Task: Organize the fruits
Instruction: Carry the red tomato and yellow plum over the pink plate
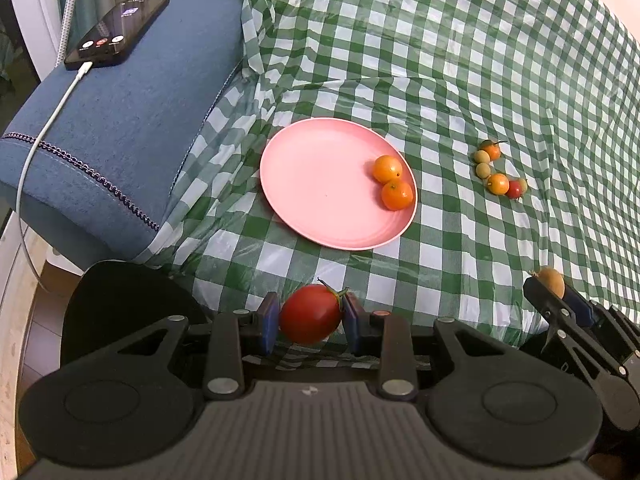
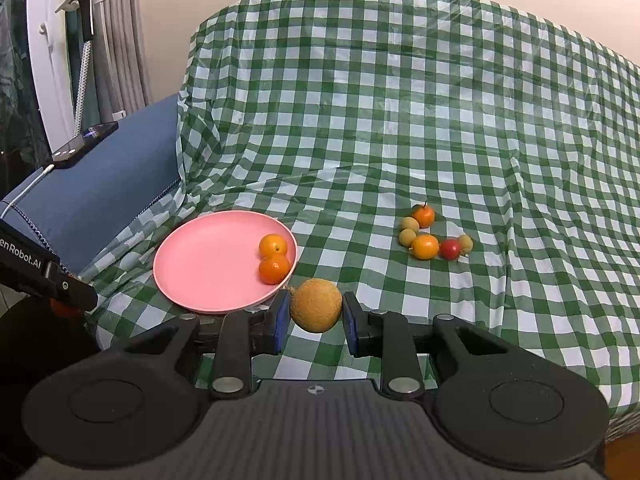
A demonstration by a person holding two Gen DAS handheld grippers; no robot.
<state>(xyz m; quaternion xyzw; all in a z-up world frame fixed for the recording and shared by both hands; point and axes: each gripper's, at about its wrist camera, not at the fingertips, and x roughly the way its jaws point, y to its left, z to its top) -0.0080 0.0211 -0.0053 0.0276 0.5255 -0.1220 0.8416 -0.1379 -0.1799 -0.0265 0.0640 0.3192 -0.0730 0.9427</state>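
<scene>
The tomato [image 1: 310, 314] sits between the pads of the left gripper [image 1: 311, 317], pinched at its sides and lifted clear of the cloth [image 1: 440, 60]. The tan fruit [image 2: 316, 305] is likewise pinched in the right gripper [image 2: 316, 314], pads pressing its two flanks. Both are round and smooth-sided, so either could roll or squirt out of the pinch if tilted or jolted on the way; the tomato is probably soft, and a harder squeeze risks bruising it.

Ahead of the left jaws and a little to the right lies the plate [image 1: 320, 184], with two oranges [image 1: 392, 182] touching each other at its right rim. In the right wrist view the plate lies just ahead and left of the jaws. A fruit let go near that rim could knock the oranges or roll off onto the cloth; the plate appears to rest on soft, rumpled covering and may tip. Both grippers heading there together could collide.

Further ahead and to the right, a cluster [image 2: 434, 234] of small fruits waits on the cloth.

The left gripper points steeply down; the right is shallower, angled over the plate's near edge.
</scene>
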